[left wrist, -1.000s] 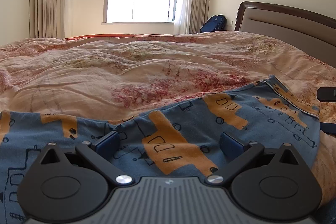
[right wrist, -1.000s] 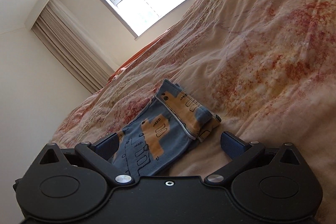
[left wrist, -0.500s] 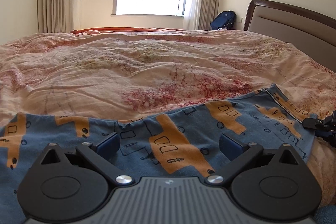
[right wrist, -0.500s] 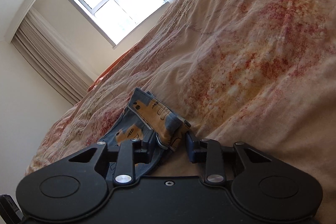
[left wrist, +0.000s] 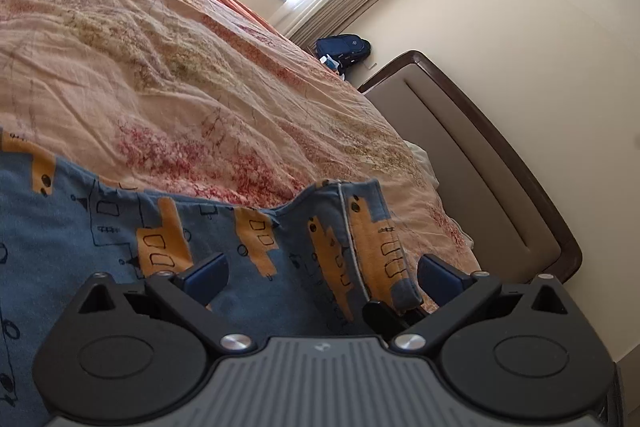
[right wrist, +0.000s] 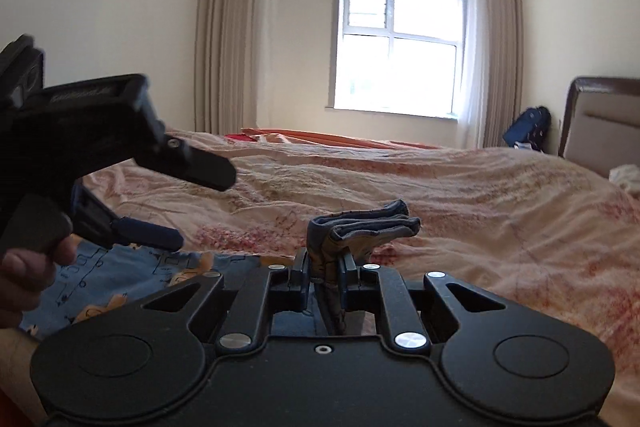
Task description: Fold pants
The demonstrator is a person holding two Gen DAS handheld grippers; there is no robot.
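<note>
Blue pants with an orange vehicle print (left wrist: 160,227) lie spread on the flowered quilt (left wrist: 160,87). My right gripper (right wrist: 323,267) has its jaws closing on the waistband end (right wrist: 360,227), which bunches up between the pads and stands lifted off the bed. In the left wrist view that raised waistband (left wrist: 372,239) hangs over a black finger of the right gripper (left wrist: 380,311). My left gripper (left wrist: 324,273) is open, tilted, just above the pants, with cloth below its blue pads (left wrist: 208,273). It also shows at the left, as the left gripper (right wrist: 200,207), held by a hand (right wrist: 24,275).
The quilt covers the whole bed. A padded headboard (left wrist: 480,167) with a brown frame stands on the right. A blue backpack (right wrist: 528,125) sits on the floor by the curtains under the window (right wrist: 400,47). A white cloth (right wrist: 624,175) lies near the headboard.
The right gripper closed on the waistband end, rolled level and lifted it toward the left gripper. The left gripper rose and rolled, staying open above the pants.
</note>
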